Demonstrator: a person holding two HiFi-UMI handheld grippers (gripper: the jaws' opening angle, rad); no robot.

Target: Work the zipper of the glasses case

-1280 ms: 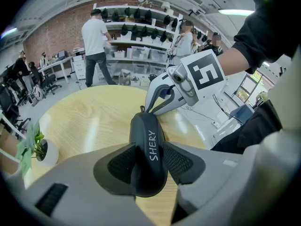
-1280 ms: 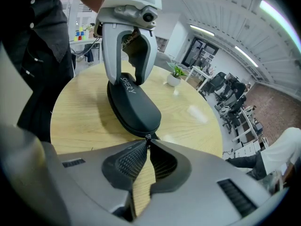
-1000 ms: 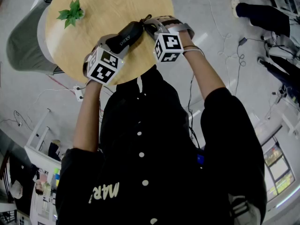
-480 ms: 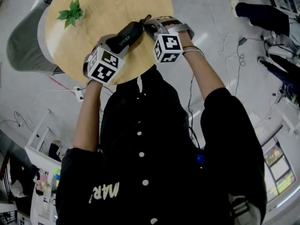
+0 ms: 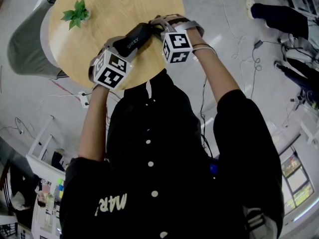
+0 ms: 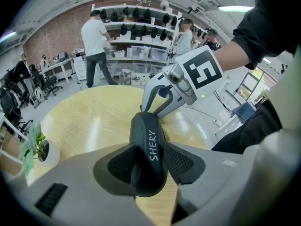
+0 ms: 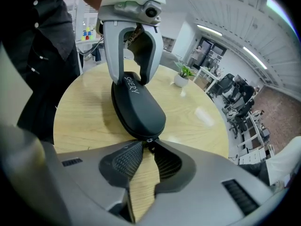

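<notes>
Between the jaws of my left gripper (image 6: 149, 147) sits the black glasses case (image 6: 146, 126). It is clamped across its near left end, with both ribbed pads pressed against its flanks. The case slants away toward my right gripper (image 7: 148, 149), which meets its far right tip. That gripper's jaws have just been opening and now stand a little spread, with pale wood showing through the gap. The small zipper pull (image 7: 149, 141) lies right at their tips, but the pads do not seem to squeeze it.

The case looks like a stiff moulded shell, light and smooth. I judge it will keep its shape under the clamp but could slide if my grip loosens. The pull is tiny and thin, so it is probably floppy and easy to lose. The place to take it is on the tab itself, with the very tips of the pads. My left hold should stay across the body, clear of the zipper seam.

Below is a round wooden bench (image 7: 197, 117). A small potted plant (image 5: 76, 14) stands near its far left edge, well apart from the case. I cannot tell whether the case touches the wood.
</notes>
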